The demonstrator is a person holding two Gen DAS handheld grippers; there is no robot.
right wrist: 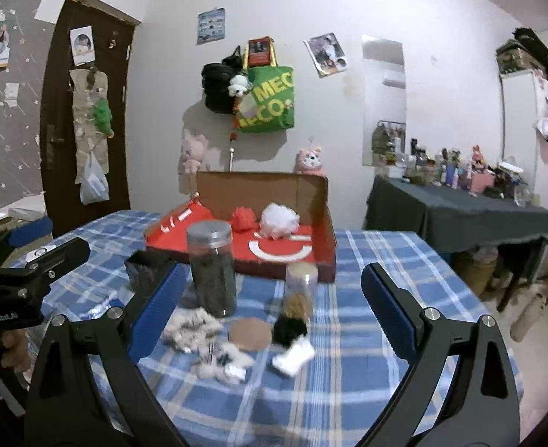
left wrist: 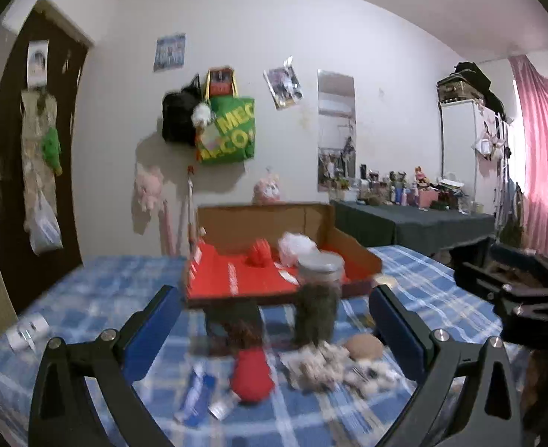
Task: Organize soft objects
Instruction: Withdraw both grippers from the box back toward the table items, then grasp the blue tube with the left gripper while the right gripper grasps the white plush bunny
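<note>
My left gripper (left wrist: 274, 320) and my right gripper (right wrist: 270, 298) both hung above the near edge of the blue plaid tablecloth (right wrist: 367, 354), each with its blue-padded fingers spread wide and holding nothing.

The soft things lay in a loose heap near that edge. A fluffy white-and-grey plush strip (right wrist: 190, 327) stretched crosswise, its long axis roughly parallel to the near edge. Just beside it sat a second pale fuzzy bundle (right wrist: 221, 363), a round tan pad (right wrist: 249, 333) lying flat, a black pompom (right wrist: 288, 329) and a small white cloth piece (right wrist: 292, 357). In the blurred left view a red soft lump (left wrist: 251, 374) showed too, possibly a plush toy.

Toward the far edge, the open cardboard box with a red lining (right wrist: 322, 223) held a red mesh puff (right wrist: 243, 219) and a white mesh puff (right wrist: 279, 219) side by side. In front of it stood upright a tall clear jar with a metal lid (right wrist: 211, 268), filled with dark material, and a smaller clear jar (right wrist: 300, 287) with tan contents.
</note>
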